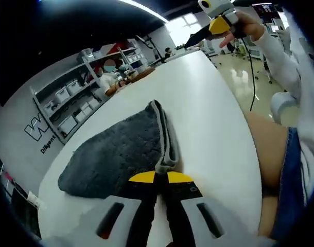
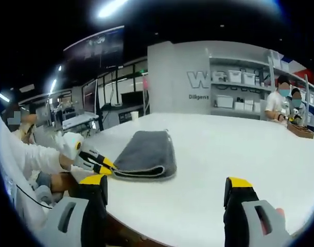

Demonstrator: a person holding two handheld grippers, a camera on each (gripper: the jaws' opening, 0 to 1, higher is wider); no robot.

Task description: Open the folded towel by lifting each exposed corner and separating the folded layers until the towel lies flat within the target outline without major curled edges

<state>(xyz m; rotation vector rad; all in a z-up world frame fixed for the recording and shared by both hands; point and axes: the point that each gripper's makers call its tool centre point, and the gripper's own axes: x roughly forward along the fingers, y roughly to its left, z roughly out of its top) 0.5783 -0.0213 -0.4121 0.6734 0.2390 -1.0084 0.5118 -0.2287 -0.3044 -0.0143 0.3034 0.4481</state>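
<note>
Towel (image 1: pixel 123 152) is grey, folded up, lying on the white desk (image 1: pixel 208 118). In the left gripper view, the left gripper (image 1: pixel 161 177) has its yellow-tipped jaws clenched right at the towel's near corner, looks like it's pinching the folded edge. Off to the right, a person's hand holds the right gripper (image 1: pixel 219 23) well above the desk. In the right gripper view, the right gripper (image 2: pixel 167 185) has its jaws spread wide, grasping nothing.

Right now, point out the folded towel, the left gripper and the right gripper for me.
towel (image 1: pixel 116 154), left gripper view, middle of its grey top layer.
left gripper (image 1: pixel 156 177), left gripper view, between its closed yellow tips at the towel's corner.
right gripper (image 2: pixel 164 188), right gripper view, midway between its spread tips.
</note>
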